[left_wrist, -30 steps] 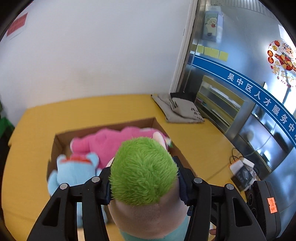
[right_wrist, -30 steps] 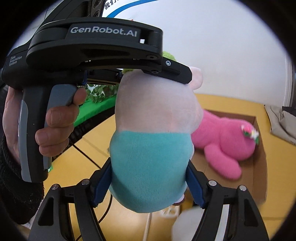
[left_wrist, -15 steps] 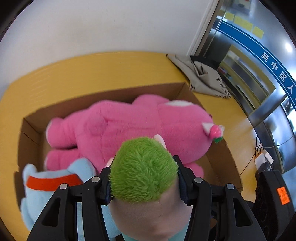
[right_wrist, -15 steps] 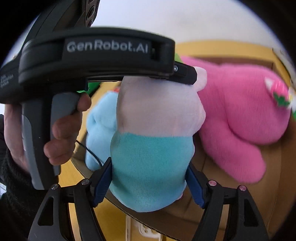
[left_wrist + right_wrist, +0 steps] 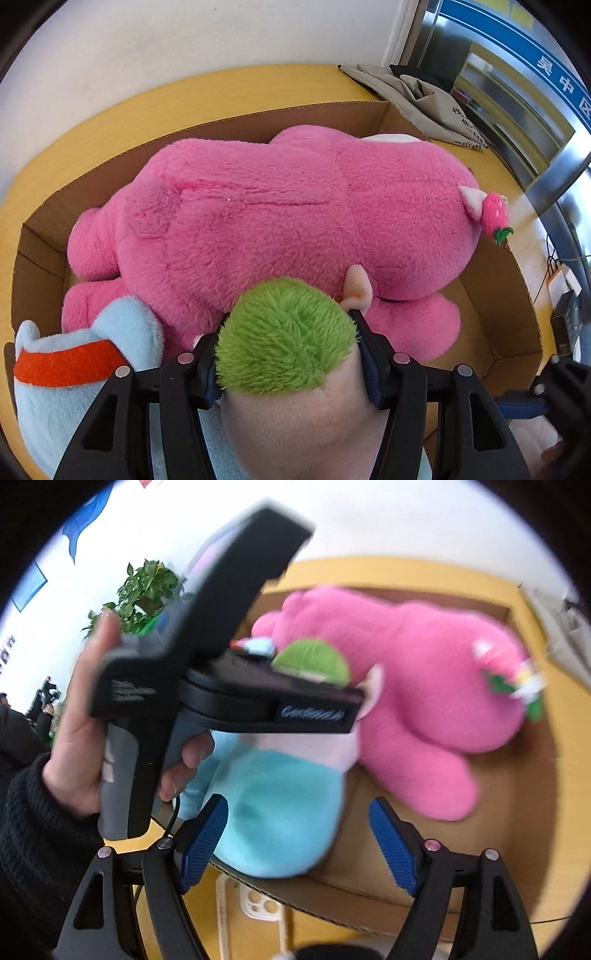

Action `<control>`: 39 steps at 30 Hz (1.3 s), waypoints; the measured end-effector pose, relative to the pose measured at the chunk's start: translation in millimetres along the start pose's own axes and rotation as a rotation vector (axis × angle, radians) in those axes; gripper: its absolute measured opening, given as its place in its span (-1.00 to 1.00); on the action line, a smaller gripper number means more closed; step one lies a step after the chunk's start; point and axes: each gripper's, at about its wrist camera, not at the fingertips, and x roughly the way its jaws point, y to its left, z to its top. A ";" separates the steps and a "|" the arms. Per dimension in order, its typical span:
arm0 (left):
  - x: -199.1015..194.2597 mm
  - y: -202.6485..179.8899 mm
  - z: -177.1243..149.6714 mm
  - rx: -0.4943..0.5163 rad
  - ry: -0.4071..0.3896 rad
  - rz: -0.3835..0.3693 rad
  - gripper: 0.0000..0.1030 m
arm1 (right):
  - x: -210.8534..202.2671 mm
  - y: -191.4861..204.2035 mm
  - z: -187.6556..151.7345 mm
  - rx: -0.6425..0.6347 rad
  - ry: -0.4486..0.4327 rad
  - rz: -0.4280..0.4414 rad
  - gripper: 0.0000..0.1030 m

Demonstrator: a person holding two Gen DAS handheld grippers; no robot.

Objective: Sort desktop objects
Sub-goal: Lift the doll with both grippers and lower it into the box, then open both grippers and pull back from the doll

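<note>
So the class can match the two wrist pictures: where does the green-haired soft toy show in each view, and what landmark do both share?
Left wrist view: the green-haired toy fills the bottom centre, clamped by the left gripper.
Right wrist view: it sits centre-left, green hair above the other gripper's black body, turquoise body below, beside the open right gripper.
Shared landmark: the big pink plush in the cardboard box.

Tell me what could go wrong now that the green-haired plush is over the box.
1. The left hand-held gripper alone clamps the green-haired plush; the right hand-held gripper is open. A head-only grip could slip.
2. The pink plush and blue plush crowd the cardboard box, so the new toy may perch on top and roll out.
3. A phone case lies beside the box and could get knocked.
</note>
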 end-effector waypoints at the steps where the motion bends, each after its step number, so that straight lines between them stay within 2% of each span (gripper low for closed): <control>1: 0.3 2.3 -0.8 -0.005 0.001 -0.016 0.22 | -0.3 -1.0 0.8 0.013 0.004 0.003 0.50; 3: 2.4 9.2 -1.7 -0.013 0.004 -0.039 0.24 | 15.6 0.0 1.1 0.021 0.048 -0.001 0.41; 5: 1.3 11.8 -3.9 -0.018 0.001 -0.053 0.26 | 35.5 0.4 1.5 0.034 0.098 0.002 0.41; 10: -27.0 23.7 -10.5 -0.080 -0.065 -0.115 0.36 | 28.6 1.4 -2.8 0.060 0.056 0.018 0.52; 12: -57.6 29.6 -20.6 -0.116 -0.130 -0.088 0.66 | 11.5 -0.1 -7.1 0.100 -0.005 0.074 0.53; 15: -114.5 30.7 -47.2 -0.105 -0.236 -0.024 0.68 | -30.4 -9.7 -17.9 0.215 -0.179 0.223 0.61; 17: -156.8 29.7 -74.9 -0.116 -0.301 0.035 0.73 | -58.7 -12.3 -24.5 0.256 -0.285 0.247 0.68; 18: -169.5 26.8 -82.7 -0.130 -0.325 0.063 0.84 | -71.2 -9.2 -27.8 0.254 -0.333 0.210 0.76; 19: -184.2 24.5 -95.8 -0.151 -0.353 0.089 0.92 | -83.8 -5.9 -30.2 0.248 -0.377 0.171 0.95; 20: -199.4 22.4 -110.0 -0.173 -0.381 0.116 0.99 | -96.3 0.3 -29.2 0.229 -0.403 0.127 0.99; 24: -235.9 9.5 -158.9 -0.234 -0.459 0.181 1.00 | -120.1 41.6 -44.6 0.145 -0.435 -0.004 1.00; 26: -246.7 3.4 -182.4 -0.264 -0.482 0.227 1.00 | -110.7 48.6 -42.3 0.107 -0.414 -0.072 0.99; 30: -251.2 -9.7 -203.5 -0.280 -0.496 0.247 1.00 | -126.5 70.8 -52.5 0.056 -0.406 -0.212 0.99; 33: -254.3 -19.2 -212.8 -0.257 -0.491 0.253 1.00 | -129.4 74.8 -62.6 0.034 -0.411 -0.283 0.99; 37: -254.3 -31.2 -217.1 -0.243 -0.483 0.254 1.00 | -137.8 76.1 -73.9 0.022 -0.412 -0.333 0.99; 39: -253.6 -36.3 -218.2 -0.236 -0.480 0.239 1.00 | -141.5 74.8 -77.0 0.027 -0.397 -0.326 0.99</control>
